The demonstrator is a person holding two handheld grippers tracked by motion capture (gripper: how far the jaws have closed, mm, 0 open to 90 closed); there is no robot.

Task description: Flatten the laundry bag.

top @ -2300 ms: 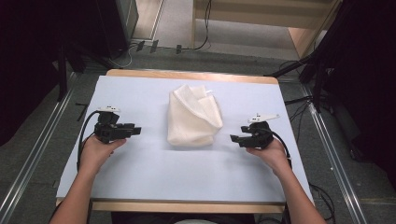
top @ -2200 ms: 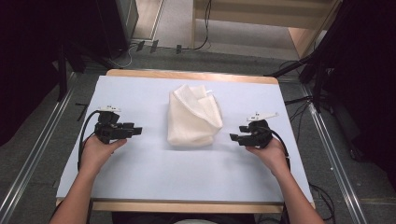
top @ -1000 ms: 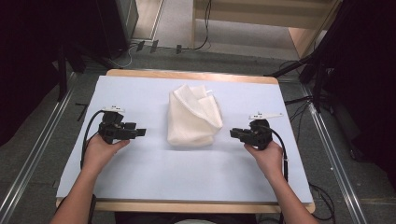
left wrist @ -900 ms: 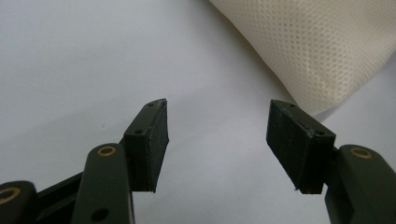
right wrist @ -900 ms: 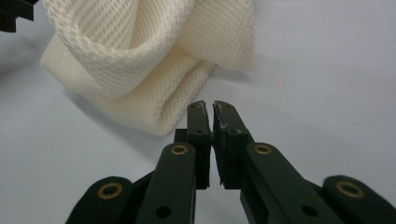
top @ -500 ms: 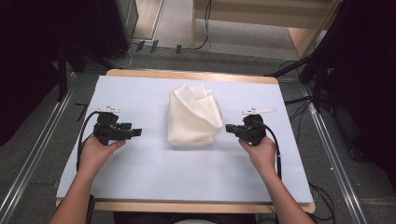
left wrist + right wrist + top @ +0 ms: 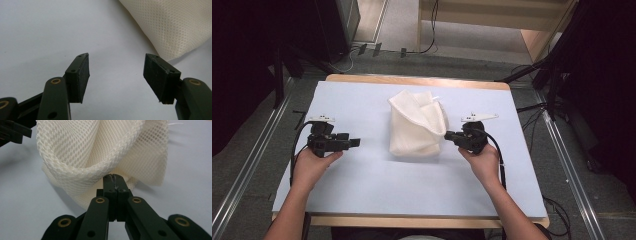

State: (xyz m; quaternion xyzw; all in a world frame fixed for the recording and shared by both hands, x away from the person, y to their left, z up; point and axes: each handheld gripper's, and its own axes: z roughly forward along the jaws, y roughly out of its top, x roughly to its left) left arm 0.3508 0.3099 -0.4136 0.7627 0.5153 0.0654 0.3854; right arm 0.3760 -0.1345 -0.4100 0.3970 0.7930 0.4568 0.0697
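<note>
A white mesh cloth (image 7: 417,125) lies loosely folded in the middle of the pale blue table (image 7: 362,195). My right gripper (image 7: 448,135) is at its right edge. In the right gripper view this gripper (image 7: 113,177) is shut, with its tips against the hemmed rim of a raised fold of the cloth (image 7: 100,152); I see no cloth between the jaws. My left gripper (image 7: 357,143) rests on the table left of the cloth, a short way off. In the left gripper view it (image 7: 116,72) is open and holds nothing, and a corner of the cloth (image 7: 175,25) lies ahead to the right.
The table's wooden edge (image 7: 412,221) runs along the front. Cables (image 7: 562,210) trail on the floor at the right and behind the table. Bare blue surface surrounds the cloth on all sides. The left gripper (image 7: 15,132) appears far off in the right gripper view.
My right gripper has moved left until its tips reach the cloth's right edge. My left gripper has stayed nearly where it was.
</note>
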